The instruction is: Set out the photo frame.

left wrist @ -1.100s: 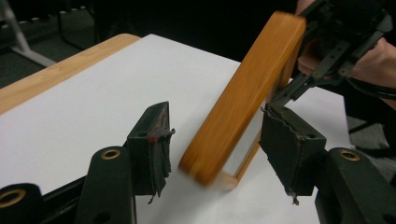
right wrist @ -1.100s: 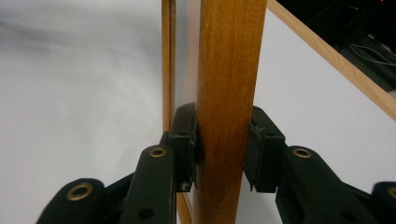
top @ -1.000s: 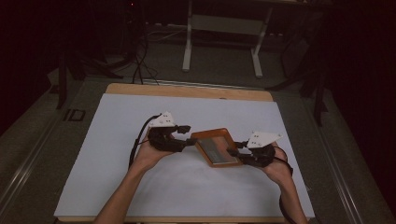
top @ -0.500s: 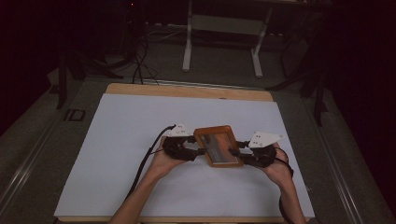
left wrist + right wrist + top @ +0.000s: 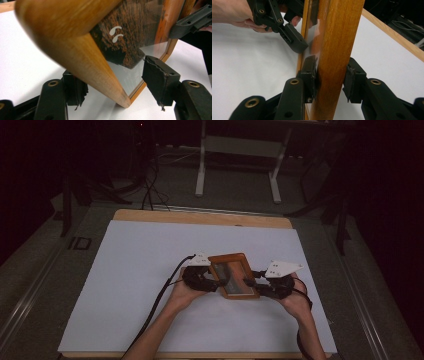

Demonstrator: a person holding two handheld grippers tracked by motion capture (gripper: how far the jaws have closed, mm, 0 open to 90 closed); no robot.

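Wooden picture frame [image 5: 235, 276] with glass front sits just right of centre on the white surface [image 5: 125, 270], held between both tools, tilted up off the sheet. Right gripper [image 5: 255, 282] at the frame's 3 o'clock edge: fingers [image 5: 309, 75] clenched on the wooden rail, pads pressing both faces in the right gripper view. Left gripper [image 5: 215, 282] at the frame's 9 o'clock edge: fingers [image 5: 160, 80] released, one either side of the lower frame corner with gaps showing, nothing pressed; jaws have just been opening then easing back a little, frame corner between them. In the left gripper view the frame corner [image 5: 122, 101] points down toward the sheet, glass reflecting a dark mottled pattern. Person's hands wrap both gripper bodies from 6 o'clock. Left cable [image 5: 160, 305] trails toward 7 o'clock. Wooden surface edge [image 5: 200, 217] shows at 12 o'clock beyond the sheet.
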